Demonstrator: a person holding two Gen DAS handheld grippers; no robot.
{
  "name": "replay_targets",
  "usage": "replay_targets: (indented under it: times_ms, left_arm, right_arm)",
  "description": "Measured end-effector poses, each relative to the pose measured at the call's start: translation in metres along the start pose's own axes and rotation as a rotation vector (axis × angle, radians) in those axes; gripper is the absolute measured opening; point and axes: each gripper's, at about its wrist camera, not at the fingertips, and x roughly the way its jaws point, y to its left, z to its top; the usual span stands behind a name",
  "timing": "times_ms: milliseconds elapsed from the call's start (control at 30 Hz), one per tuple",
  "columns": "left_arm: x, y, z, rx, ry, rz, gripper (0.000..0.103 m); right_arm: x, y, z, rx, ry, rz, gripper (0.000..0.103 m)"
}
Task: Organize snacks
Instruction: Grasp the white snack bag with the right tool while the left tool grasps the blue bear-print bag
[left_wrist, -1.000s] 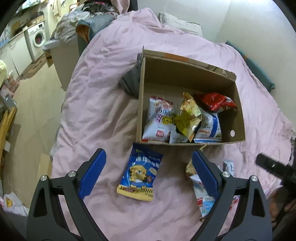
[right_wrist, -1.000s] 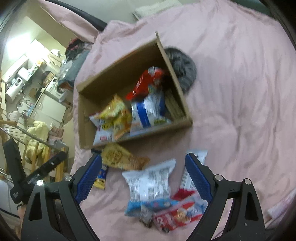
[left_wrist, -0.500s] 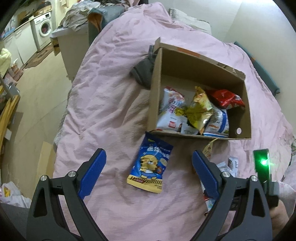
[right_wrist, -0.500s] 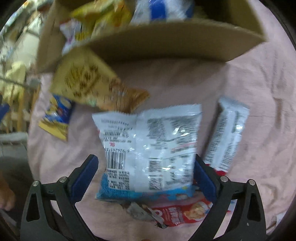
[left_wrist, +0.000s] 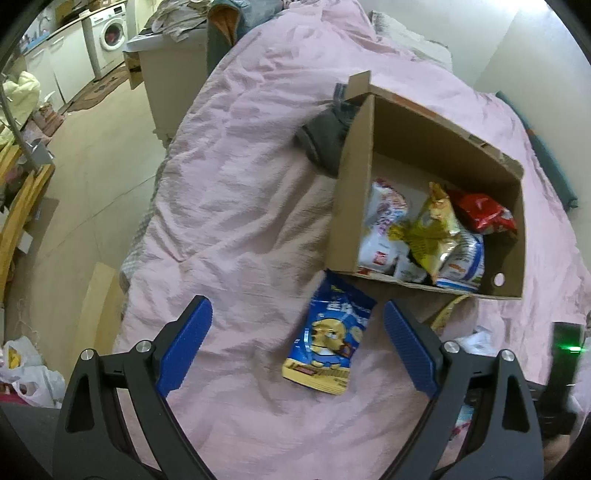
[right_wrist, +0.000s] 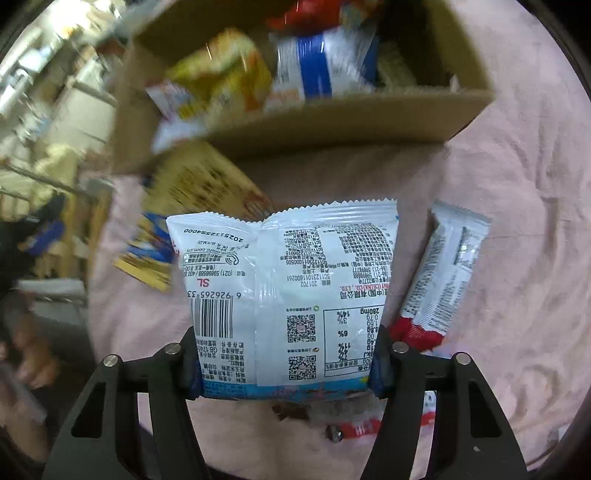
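Count, both views. One open brown cardboard box (left_wrist: 439, 155) on the pink bedspread (left_wrist: 240, 184). Inside it, five crinkly snack packets at least; more may lie hidden beneath. Loose on the bed: one blue cartoon-dog packet (left_wrist: 328, 343), one tan printed packet (right_wrist: 207, 184), one white barcode-backed packet (right_wrist: 288, 288), one slim white-and-red bar wrapper (right_wrist: 439, 280), one small red-and-white wrapper (right_wrist: 362, 430). Two tongs.

Soft indoor light fills the room, brightest on the pale wall (left_wrist: 517, 55) at the far right. The pink bedcover (left_wrist: 240, 192) shows only gentle crease shadows. Both views bulge, with dark rounded corners. From the right wrist, the white packet (right_wrist: 284, 291) reads crisp with faint sheen, while the cardboard box (right_wrist: 332, 122) beyond smears with motion blur.
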Motion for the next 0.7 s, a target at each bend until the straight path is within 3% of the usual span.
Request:
replay_targets:
  times_ms: [167,267,400,533,700]
  left_arm:
    - [0.017,0.001,-0.001,0.021,0.076,0.012,0.092]
    - [0.027,-0.011,-0.001,0.093,0.105,0.029,0.092]
    - [0.046,-0.039,-0.009,0.231,0.142,0.055,0.092]
    - [0.072,-0.058,-0.018,0.299,0.204,0.061,0.092]
    - [0.092,-0.074,-0.027,0.383,0.207,0.090,0.092]
  right_arm:
    - [-0.044,-0.017,-0.009,0.034,-0.152,0.065,0.065]
    - [-0.061,-0.026,-0.012,0.055,-0.217,0.082,0.065]
    - [-0.068,-0.033,-0.007,0.076,-0.229,0.087,0.065]
    - [-0.071,-0.036,-0.005,0.081,-0.229,0.086,0.065]
    - [-0.068,-0.032,-0.005,0.068,-0.231,0.080,0.065]
